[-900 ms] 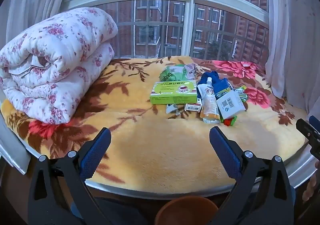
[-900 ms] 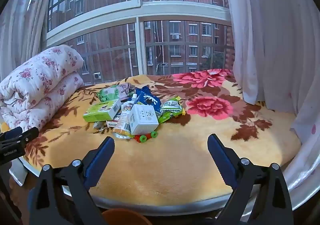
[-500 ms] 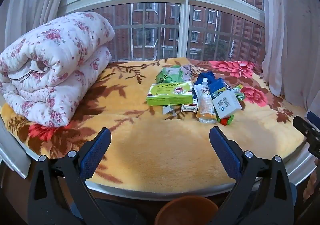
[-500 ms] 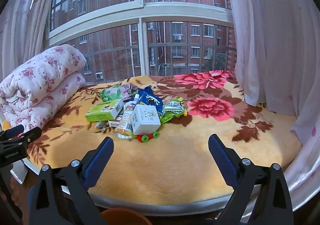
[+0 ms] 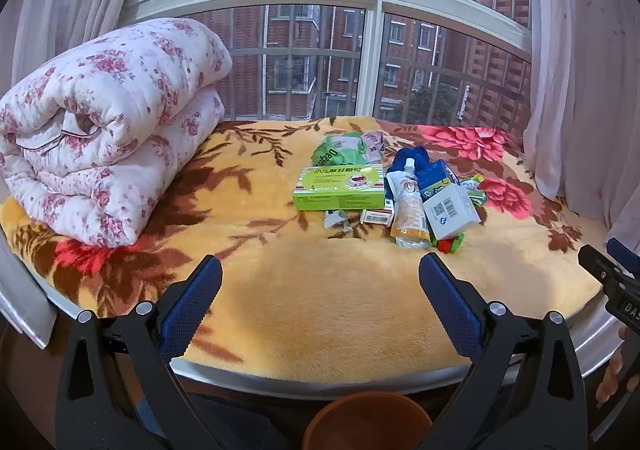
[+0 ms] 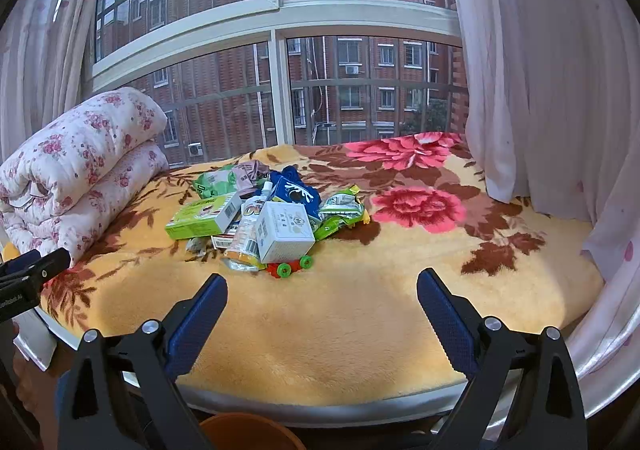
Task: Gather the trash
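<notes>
A pile of trash lies on a flowered yellow blanket (image 5: 312, 302) by the window: a green box (image 5: 339, 188) (image 6: 202, 216), a white box (image 5: 450, 212) (image 6: 284, 232), a drink pouch (image 5: 407, 210) (image 6: 244, 238), a blue carton (image 6: 296, 192), green wrappers (image 5: 344, 152) (image 6: 340, 212) and a red toy with green wheels (image 6: 290, 268). My left gripper (image 5: 320, 274) hovers open over the blanket's near edge, well short of the pile. My right gripper (image 6: 322, 288) is also open, just in front of the toy, with nothing between its fingers. An orange-brown bin rim (image 5: 366, 426) (image 6: 248, 432) shows below each gripper.
A rolled floral quilt (image 5: 104, 126) (image 6: 76, 166) fills the left of the ledge. White curtains (image 6: 560, 90) hang at the right. Barred windows back the ledge. The other gripper's tip shows at the right edge (image 5: 612, 282) and at the left edge (image 6: 28, 276).
Both views have shifted slightly: the trash pile sits a little lower and nearer in the frames. Both grippers stay open and hold nothing.
</notes>
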Available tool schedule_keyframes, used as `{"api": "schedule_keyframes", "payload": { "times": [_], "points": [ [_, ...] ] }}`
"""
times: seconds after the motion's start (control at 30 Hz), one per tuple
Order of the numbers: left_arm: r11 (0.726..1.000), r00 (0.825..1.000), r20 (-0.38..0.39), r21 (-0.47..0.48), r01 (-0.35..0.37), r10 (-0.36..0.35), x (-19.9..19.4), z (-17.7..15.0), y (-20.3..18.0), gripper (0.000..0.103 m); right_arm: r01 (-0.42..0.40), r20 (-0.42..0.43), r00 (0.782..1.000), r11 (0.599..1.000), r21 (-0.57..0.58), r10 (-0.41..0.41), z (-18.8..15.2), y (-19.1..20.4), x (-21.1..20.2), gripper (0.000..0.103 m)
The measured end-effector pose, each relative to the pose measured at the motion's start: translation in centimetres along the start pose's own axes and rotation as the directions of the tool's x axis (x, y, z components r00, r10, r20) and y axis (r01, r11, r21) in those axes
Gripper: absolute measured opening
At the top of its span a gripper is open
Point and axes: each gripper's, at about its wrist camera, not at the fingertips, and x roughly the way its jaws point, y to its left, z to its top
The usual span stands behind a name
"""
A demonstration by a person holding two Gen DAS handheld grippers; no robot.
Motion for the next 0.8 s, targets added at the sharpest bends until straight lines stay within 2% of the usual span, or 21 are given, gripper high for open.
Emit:
{"api": "schedule_keyframes", "payload": {
  "times": [0.8],
  "points": [
    [1.0,1.0,0.006,0.02,-0.013,0.013,-0.22,0.09,-0.03,0.096,-0.008,-0.013,1.0,1.0,0.01,0.008,-0.55,-0.03,0.26,0.095]
  ]
}}
